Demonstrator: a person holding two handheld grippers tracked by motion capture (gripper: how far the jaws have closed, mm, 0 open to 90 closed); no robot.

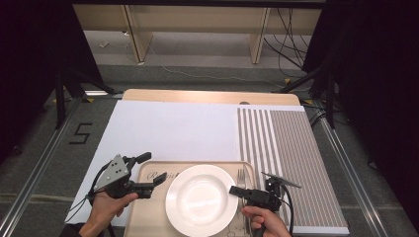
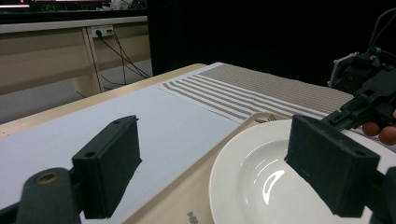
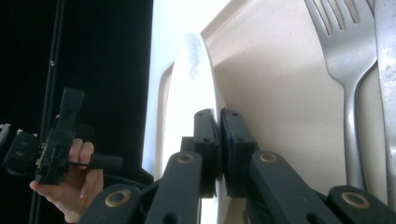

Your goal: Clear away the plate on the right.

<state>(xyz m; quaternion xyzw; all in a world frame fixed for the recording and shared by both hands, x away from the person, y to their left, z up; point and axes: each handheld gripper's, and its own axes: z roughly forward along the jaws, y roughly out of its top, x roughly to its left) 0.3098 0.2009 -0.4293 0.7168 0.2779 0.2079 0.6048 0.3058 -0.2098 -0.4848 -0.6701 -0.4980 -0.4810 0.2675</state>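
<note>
Plate, white and round, sits on a beige tray nearest the person, between the two tongs. Right gripper is clenched on the plate's right rim; in the right gripper view its two black jaws are pressed together with the rim edge pinched between them. Just beyond those jaws, on the tray's right side, a fork lies flat, tines pointing away, with a knife touching or just beside it. Left gripper hovers at the tray's left edge, released, jaws standing well apart, one over the white sheet and the other over the plate's left rim, gripping nothing. Farther off, past the right gripper, a striped placemat covers the table's right side. Beyond both tongs, the wooden table edge shows.
</note>
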